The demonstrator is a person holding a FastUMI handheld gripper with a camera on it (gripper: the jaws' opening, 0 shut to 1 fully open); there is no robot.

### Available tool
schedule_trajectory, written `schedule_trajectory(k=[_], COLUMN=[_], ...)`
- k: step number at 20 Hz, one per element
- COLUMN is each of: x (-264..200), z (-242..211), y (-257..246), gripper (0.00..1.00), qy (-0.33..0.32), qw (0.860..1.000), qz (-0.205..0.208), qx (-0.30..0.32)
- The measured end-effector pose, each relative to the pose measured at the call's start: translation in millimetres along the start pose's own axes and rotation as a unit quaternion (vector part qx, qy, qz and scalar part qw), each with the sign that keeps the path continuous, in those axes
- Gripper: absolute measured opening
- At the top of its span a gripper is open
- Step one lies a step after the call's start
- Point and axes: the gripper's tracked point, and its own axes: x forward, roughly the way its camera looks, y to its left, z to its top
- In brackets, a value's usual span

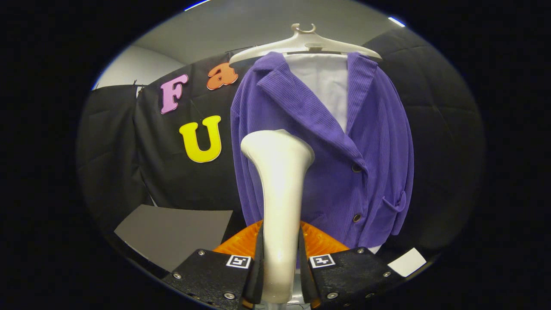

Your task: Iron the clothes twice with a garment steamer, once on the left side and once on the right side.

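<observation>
Claw clamped on the cream garment steamer, both fingers pressing its handle, steamer upright between them, head just ahead against the purple corduroy jacket, jacket beyond on a white hanger, grey surface ahead-left.

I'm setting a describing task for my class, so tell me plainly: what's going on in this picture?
A hand-held tool is shut on the handle of a cream garment steamer, one finger on each side. The steamer stands upright, its head raised in front of a purple corduroy jacket. The jacket hangs on a pale hanger over a white garment, against the booth's black cloth wall. The steamer head sits before the jacket panel nearer the wall's letters; whether it touches the fabric cannot be told.
</observation>
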Motion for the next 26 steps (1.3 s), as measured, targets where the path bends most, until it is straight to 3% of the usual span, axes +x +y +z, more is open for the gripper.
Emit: schedule_trajectory(k=[15,26], x=[3,24], z=[-142,-251], y=[-28,-50], gripper=[0.35,0.35], qy=[0.102,0.192], qw=[0.994,0.978], qz=[-0.038,-0.067], qx=[0.031,0.039])
